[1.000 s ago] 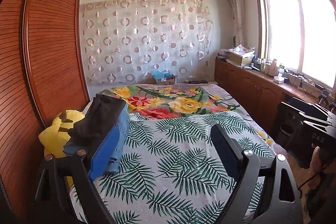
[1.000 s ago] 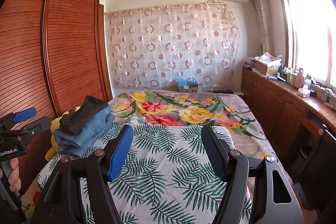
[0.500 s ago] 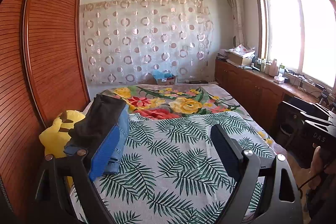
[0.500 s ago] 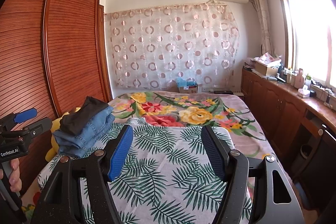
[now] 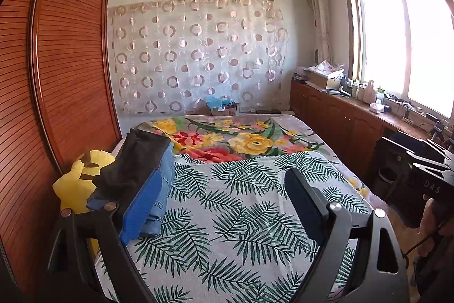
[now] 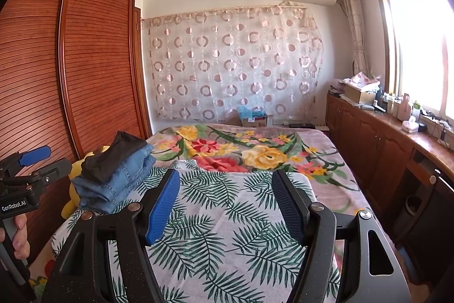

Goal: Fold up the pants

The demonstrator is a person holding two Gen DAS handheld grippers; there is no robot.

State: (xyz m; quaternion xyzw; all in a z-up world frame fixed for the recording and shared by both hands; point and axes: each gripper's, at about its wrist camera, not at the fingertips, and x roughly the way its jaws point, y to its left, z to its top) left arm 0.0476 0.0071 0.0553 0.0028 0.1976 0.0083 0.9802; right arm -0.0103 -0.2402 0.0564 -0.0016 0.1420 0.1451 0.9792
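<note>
A stack of folded pants lies at the bed's left edge: dark pants [image 5: 139, 158] on top of blue jeans [image 5: 164, 183]. The stack also shows in the right wrist view, dark pants [image 6: 113, 158] over jeans [image 6: 119, 183]. My left gripper [image 5: 224, 203] is open and empty, held above the near part of the bed, with the stack just behind its left finger. My right gripper [image 6: 227, 203] is open and empty above the palm-leaf sheet [image 6: 227, 217]. The left gripper also appears at the left edge of the right wrist view [image 6: 31, 163].
A yellow plush toy [image 5: 76, 183] sits beside the stack against the wooden wardrobe [image 5: 56, 75]. A floral blanket [image 5: 241, 138] covers the far half of the bed. Wooden cabinets [image 6: 374, 138] with clutter run along the right wall under the window. A box [image 6: 254, 119] stands beyond the bed.
</note>
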